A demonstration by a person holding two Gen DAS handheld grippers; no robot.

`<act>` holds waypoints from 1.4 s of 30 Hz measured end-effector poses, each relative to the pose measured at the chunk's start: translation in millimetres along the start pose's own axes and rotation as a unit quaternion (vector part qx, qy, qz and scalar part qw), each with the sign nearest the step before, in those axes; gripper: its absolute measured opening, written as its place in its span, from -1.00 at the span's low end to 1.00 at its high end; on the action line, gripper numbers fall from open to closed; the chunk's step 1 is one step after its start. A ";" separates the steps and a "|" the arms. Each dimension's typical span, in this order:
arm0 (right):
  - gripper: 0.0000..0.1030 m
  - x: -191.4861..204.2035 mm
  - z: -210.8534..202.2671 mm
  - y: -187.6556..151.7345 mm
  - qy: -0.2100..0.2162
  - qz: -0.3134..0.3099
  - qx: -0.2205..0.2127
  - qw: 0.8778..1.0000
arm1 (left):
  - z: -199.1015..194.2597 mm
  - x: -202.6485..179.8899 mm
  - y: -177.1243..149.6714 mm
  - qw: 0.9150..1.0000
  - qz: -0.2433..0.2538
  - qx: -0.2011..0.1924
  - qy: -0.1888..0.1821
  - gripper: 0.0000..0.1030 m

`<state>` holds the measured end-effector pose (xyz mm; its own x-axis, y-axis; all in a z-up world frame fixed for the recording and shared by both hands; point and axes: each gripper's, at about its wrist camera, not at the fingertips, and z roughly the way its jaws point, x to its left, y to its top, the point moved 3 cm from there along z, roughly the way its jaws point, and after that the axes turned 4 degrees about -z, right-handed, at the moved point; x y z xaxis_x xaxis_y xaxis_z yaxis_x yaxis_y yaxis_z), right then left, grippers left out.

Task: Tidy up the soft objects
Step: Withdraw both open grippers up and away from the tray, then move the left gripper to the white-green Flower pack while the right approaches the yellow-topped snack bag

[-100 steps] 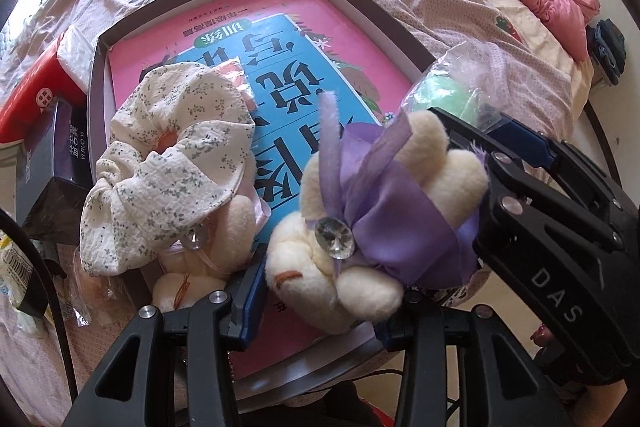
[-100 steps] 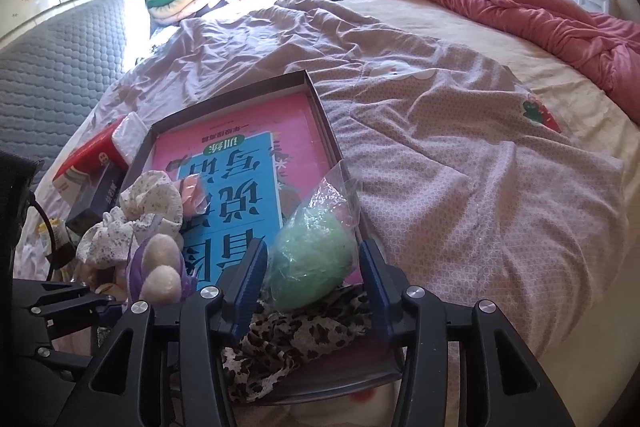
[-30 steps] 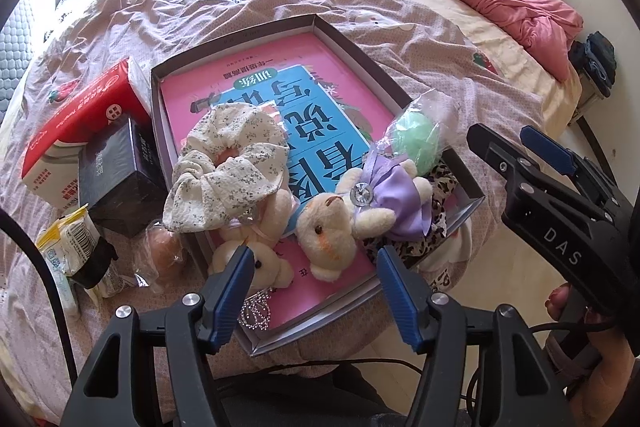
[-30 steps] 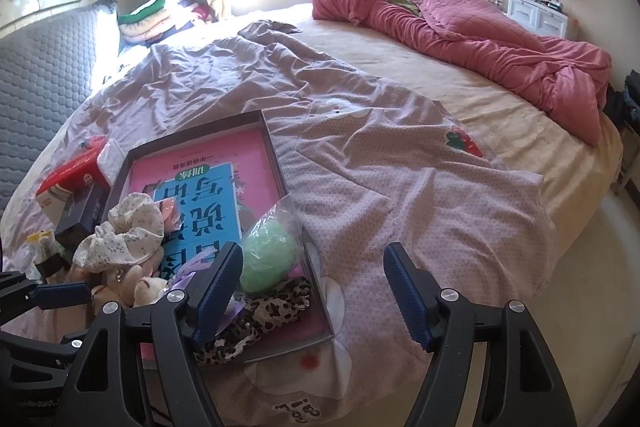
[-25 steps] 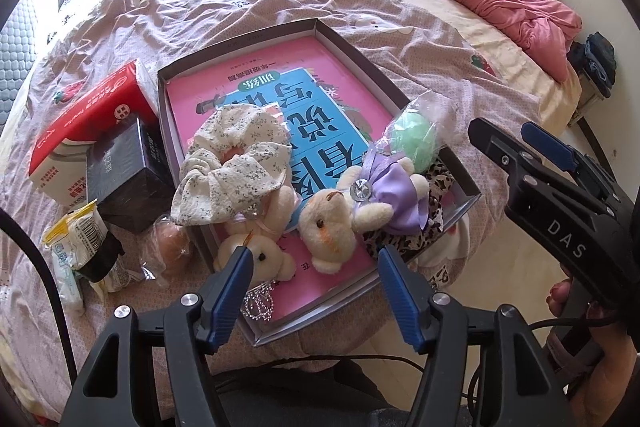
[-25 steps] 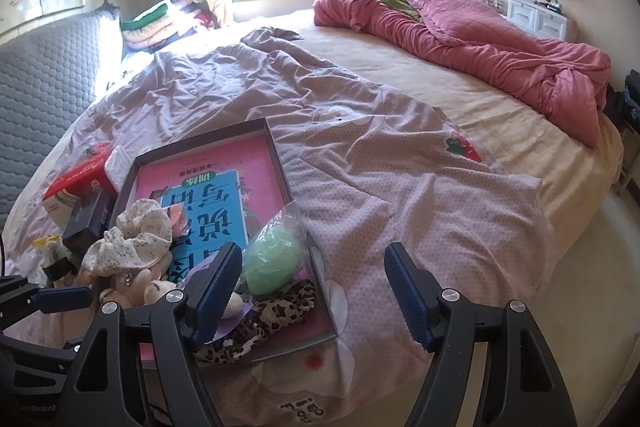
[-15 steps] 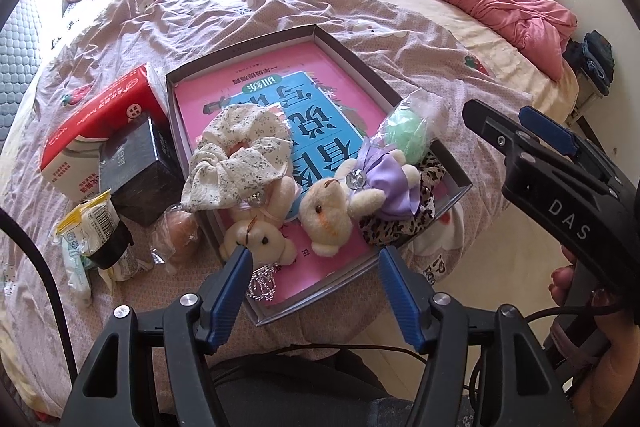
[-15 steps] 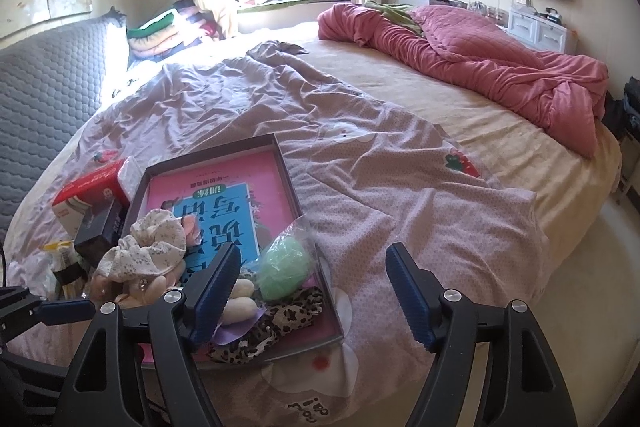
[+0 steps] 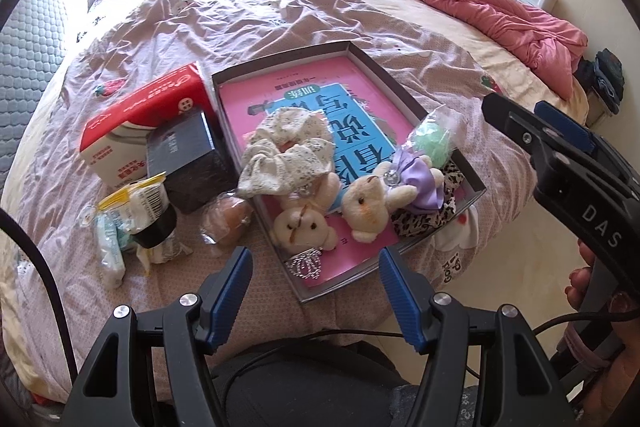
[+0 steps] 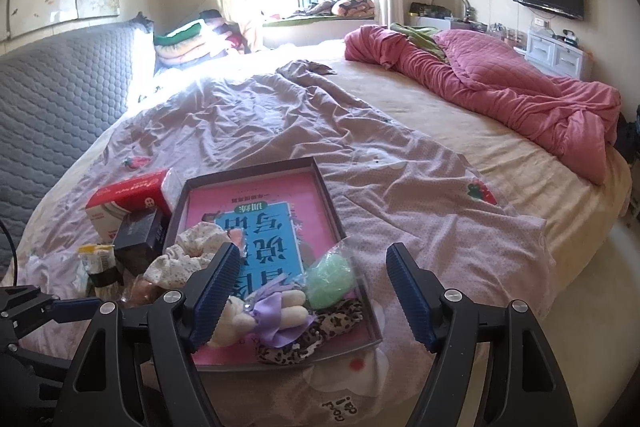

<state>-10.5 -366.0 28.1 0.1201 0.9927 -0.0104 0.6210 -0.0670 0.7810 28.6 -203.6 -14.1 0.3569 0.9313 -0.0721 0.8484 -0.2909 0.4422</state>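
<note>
In the tray: two plush bears, a scrunchie, a green ball; boxes left of it.

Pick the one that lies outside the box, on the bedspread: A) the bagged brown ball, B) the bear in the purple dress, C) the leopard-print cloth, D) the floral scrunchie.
A: the bagged brown ball sits on the bedspread just left of the box.
</note>
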 end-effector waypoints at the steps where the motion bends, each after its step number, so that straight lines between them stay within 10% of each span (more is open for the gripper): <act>1: 0.49 2.8 -1.4 1.1 0.001 -0.003 -0.002 1.000 | -1.2 2.2 -0.7 1.000 -0.003 -0.001 -0.001 0.26; 42: 0.50 156.8 -24.8 -1.1 0.123 -0.117 -0.003 0.985 | -43.1 141.5 -36.5 0.990 -0.130 -0.051 0.032 0.27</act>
<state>-11.6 -207.8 41.1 -0.2188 0.9750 -0.0397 0.6046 0.1674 0.7787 31.4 -51.8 -1.9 0.1039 0.9846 -0.1404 0.8635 -0.0193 0.5039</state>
